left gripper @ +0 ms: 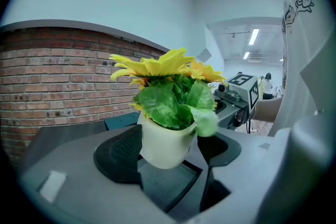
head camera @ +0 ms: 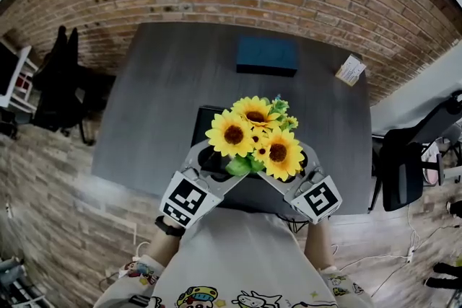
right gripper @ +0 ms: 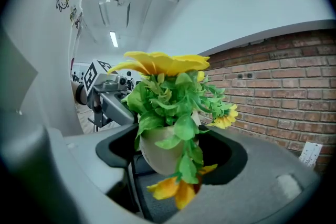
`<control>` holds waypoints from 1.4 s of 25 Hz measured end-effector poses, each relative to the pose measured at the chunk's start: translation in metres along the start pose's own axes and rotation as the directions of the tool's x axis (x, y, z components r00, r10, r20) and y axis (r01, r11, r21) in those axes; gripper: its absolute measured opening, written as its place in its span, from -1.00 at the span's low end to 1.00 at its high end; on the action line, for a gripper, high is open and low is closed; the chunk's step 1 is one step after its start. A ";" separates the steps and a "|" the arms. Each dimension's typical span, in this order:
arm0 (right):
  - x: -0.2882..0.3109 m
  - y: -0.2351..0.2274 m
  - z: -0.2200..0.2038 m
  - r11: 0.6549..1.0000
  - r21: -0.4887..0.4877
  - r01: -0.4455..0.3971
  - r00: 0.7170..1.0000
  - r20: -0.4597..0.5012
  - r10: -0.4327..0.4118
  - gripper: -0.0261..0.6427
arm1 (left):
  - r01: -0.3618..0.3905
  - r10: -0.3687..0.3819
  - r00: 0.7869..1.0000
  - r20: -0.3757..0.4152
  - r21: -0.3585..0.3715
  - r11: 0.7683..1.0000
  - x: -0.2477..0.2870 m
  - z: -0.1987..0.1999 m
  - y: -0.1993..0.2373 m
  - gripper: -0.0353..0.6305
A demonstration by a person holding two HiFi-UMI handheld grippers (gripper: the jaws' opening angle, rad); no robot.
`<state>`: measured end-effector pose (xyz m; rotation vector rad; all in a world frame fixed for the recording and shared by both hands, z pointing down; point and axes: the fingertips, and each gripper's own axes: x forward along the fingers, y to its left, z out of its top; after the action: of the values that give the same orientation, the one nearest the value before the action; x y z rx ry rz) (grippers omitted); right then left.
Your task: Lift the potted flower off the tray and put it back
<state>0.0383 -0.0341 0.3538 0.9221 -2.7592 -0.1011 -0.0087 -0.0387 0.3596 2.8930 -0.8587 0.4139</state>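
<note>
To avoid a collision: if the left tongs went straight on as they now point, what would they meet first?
The white pot of sunflowers: it already sits between the left tongs, which grip it, so going on would only push it. Depth behind it is unclear.

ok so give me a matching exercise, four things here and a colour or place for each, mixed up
Things:
1 pot
2 box
3 card
4 tray

Colour or place:
a black, under the pot
b blue, far side of the table
c white, between the jaws
d at the table's far right corner

Pairs: 1-c, 2-b, 3-d, 4-a
</note>
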 end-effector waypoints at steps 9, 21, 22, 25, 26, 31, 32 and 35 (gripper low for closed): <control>-0.004 -0.003 -0.002 1.000 0.027 0.012 1.000 -0.010 -0.011 0.13 | 0.019 -0.019 1.000 0.004 -0.026 0.999 0.004 0.001 -0.001 0.15; 0.001 -0.004 -0.003 0.999 0.038 0.026 1.000 -0.007 -0.026 0.13 | 0.040 -0.040 0.999 -0.004 -0.036 0.999 0.006 -0.001 0.003 0.15; 0.001 -0.004 -0.003 0.999 0.039 0.027 1.000 -0.007 -0.026 0.13 | 0.041 -0.041 0.999 -0.004 -0.037 0.999 0.006 -0.002 0.003 0.15; 0.001 -0.004 -0.004 0.998 0.047 0.031 1.000 -0.007 -0.031 0.13 | 0.045 -0.045 0.999 -0.005 -0.040 0.998 0.006 -0.003 0.003 0.15; 0.001 -0.004 -0.005 0.998 0.052 0.034 0.999 -0.009 -0.033 0.13 | 0.047 -0.047 0.999 -0.006 -0.040 0.998 0.006 -0.003 0.003 0.15; 0.002 -0.003 -0.007 0.997 0.061 0.038 0.999 -0.012 -0.038 0.13 | 0.053 -0.053 0.999 -0.008 -0.041 0.998 0.007 -0.006 0.004 0.15; 0.002 -0.003 -0.007 0.997 0.060 0.038 0.999 -0.012 -0.037 0.13 | 0.053 -0.053 0.999 -0.008 -0.041 0.998 0.007 -0.006 0.004 0.15; 0.002 -0.004 -0.008 0.998 0.060 0.037 0.999 -0.016 -0.036 0.12 | 0.051 -0.052 0.999 -0.008 -0.043 0.998 0.008 -0.007 0.004 0.15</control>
<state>0.0407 -0.0384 0.3620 0.9843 -2.7463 -0.0179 -0.0065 -0.0450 0.3687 2.8643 -0.7797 0.3991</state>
